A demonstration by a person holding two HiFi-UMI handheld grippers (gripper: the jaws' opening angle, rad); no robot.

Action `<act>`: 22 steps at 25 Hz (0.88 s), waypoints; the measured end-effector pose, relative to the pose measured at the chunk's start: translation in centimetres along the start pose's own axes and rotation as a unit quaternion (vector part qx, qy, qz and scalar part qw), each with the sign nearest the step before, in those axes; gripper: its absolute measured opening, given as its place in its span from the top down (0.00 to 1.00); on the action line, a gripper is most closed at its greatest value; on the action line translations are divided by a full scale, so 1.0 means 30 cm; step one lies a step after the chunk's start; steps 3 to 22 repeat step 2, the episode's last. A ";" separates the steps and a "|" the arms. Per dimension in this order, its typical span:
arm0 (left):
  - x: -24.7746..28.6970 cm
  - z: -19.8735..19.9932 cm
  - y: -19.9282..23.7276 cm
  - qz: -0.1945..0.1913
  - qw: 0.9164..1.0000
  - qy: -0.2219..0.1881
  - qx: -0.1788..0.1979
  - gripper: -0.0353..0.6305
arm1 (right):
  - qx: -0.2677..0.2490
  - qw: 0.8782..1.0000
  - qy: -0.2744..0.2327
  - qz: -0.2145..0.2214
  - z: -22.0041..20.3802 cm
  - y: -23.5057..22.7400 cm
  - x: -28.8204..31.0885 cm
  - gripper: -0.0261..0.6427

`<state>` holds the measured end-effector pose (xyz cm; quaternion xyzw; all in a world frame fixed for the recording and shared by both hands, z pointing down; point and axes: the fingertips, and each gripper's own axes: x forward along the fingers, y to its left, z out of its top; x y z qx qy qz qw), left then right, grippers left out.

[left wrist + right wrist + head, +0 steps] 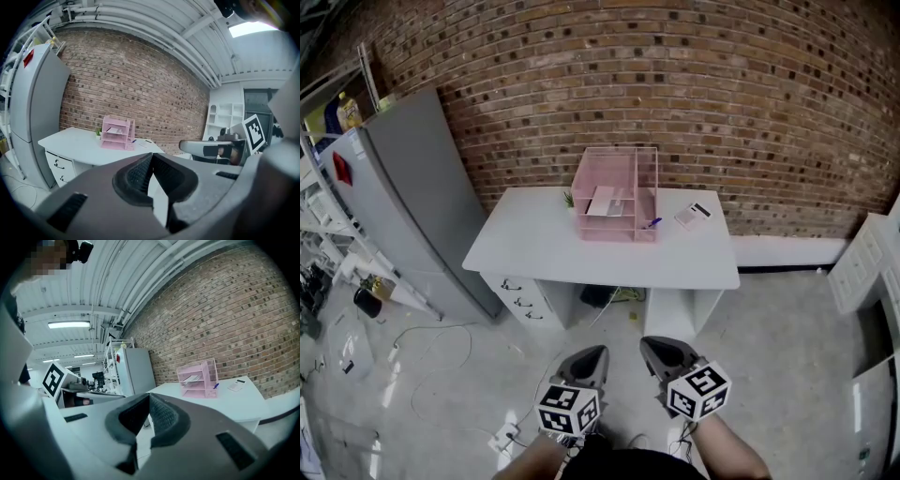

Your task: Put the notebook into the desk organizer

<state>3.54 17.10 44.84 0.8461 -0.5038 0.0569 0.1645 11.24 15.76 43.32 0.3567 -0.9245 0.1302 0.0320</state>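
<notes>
Head view — pink organizer (648,192) (on desk (539,246))

desk organizer (617,197): on desk (534,253), toward back | pen (653,223): between desk organizer and notebook (694,214) | fridge (412,187): left of desk | wall (722,94): behind all

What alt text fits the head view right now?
The left gripper and right gripper, both shut and empty, hang low over the floor, short of a white desk carrying a pink organizer against a brick wall.
</notes>
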 end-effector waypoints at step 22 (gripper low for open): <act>0.009 -0.001 -0.004 0.000 1.000 -0.001 0.000 0.94 | 0.000 1.000 -0.001 0.000 -0.001 -0.010 -0.002 0.96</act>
